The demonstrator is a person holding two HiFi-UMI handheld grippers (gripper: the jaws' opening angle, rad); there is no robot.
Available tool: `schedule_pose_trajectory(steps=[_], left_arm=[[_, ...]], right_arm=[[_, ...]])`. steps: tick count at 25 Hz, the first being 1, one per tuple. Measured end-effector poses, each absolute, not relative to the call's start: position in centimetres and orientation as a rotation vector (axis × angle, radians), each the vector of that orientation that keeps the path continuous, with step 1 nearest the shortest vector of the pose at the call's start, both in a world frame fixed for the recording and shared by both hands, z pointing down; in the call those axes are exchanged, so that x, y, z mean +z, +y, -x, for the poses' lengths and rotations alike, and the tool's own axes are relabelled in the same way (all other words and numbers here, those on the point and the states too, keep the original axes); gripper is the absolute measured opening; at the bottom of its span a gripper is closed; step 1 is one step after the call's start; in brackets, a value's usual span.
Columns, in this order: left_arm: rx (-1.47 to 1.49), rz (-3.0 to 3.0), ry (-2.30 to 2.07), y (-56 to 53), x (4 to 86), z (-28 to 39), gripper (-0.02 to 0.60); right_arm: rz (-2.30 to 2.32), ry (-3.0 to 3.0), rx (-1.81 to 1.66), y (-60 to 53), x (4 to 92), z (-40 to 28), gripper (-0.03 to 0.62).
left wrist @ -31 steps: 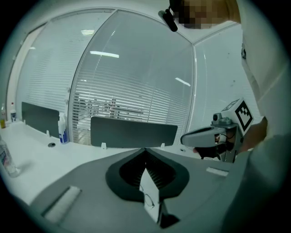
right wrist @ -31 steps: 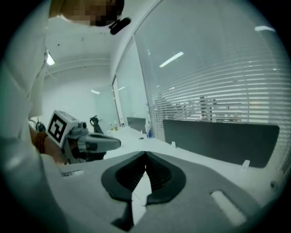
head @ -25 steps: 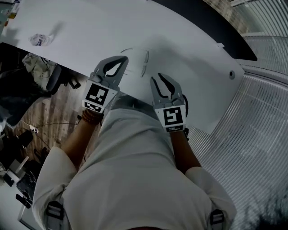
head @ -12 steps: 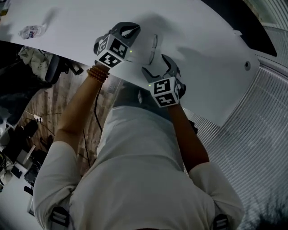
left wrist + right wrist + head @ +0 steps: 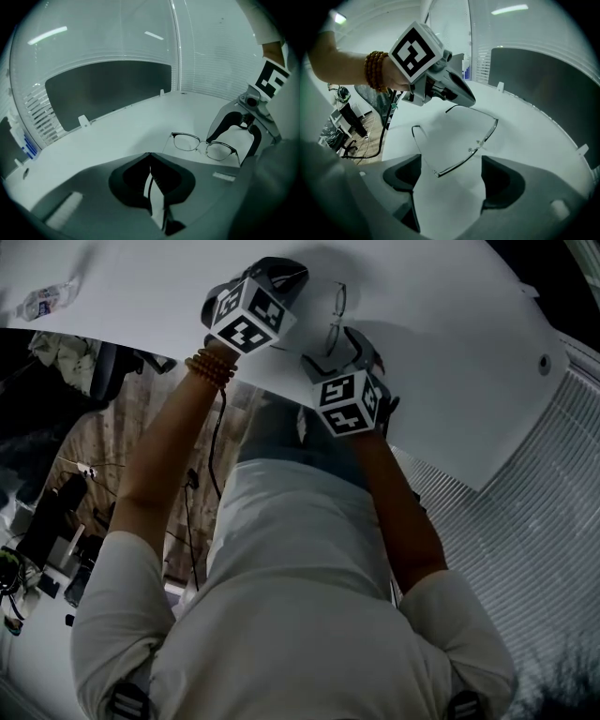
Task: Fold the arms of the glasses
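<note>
Thin dark-framed glasses (image 5: 334,319) lie on the white table (image 5: 450,352) with both arms spread open. In the left gripper view the glasses (image 5: 204,146) face me; in the right gripper view the glasses (image 5: 465,139) show from the side. My left gripper (image 5: 284,274) is shut and empty, just left of the frame, its own jaws (image 5: 150,157) pressed together. My right gripper (image 5: 338,346) hangs low over the near end of the glasses, its jaws opening wide. That hinge end lies between the right gripper's (image 5: 449,165) tips, untouched. The left gripper (image 5: 461,95) hovers by the far arm.
A crumpled clear wrapper (image 5: 42,300) lies at the table's far left. A dark panel (image 5: 108,89) runs behind the table's back edge. The table's near edge (image 5: 281,395) is close to both grippers, with a chair (image 5: 103,376) and cables on the wood floor below.
Both grippers have come down to the table and closed in on the glasses. The right jaws have spread from narrow to wide; the left stays shut.
</note>
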State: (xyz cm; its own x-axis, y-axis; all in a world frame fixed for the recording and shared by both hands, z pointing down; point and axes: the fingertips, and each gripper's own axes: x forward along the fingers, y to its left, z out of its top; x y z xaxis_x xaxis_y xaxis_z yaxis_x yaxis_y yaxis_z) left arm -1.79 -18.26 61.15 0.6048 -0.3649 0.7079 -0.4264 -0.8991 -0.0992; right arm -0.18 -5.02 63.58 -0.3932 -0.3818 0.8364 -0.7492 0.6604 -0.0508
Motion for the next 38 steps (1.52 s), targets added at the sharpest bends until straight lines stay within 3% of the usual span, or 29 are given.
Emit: schedule_pose_trajectory(steps=[9, 15, 26, 29, 33, 38], left_arm=[[1.164, -2.739, -0.646, -17.4, 61.1, 1.3, 0.003], [1.169, -2.730, -0.626, -17.4, 61.0, 1.5, 0.003], [1.099, -2.650, -0.693, -16.7, 60.3, 3.0, 0.009], [1.019, -2.607, -0.745, -16.7, 58.9, 4.6, 0.044], [0.902, -2.535, -0.759, -15.8, 58.3, 5.8, 0.144], [0.894, -2.462, -0.664, -13.2, 59.4, 6.1, 0.164]], right_arm=[[-0.880, -2.019, 0.540, -5.3, 63.8, 0.5, 0.385], [-0.923, -2.028, 0.536, -5.6, 63.4, 0.1, 0.249], [-0.964, -2.002, 0.543, -5.7, 63.6, -0.6, 0.184], [-0.977, -1.996, 0.543, -5.9, 63.6, -0.7, 0.170], [-0.992, -1.993, 0.538, -6.1, 63.5, -0.9, 0.146], [-1.000, -1.993, 0.537, -6.1, 63.4, -0.9, 0.124]])
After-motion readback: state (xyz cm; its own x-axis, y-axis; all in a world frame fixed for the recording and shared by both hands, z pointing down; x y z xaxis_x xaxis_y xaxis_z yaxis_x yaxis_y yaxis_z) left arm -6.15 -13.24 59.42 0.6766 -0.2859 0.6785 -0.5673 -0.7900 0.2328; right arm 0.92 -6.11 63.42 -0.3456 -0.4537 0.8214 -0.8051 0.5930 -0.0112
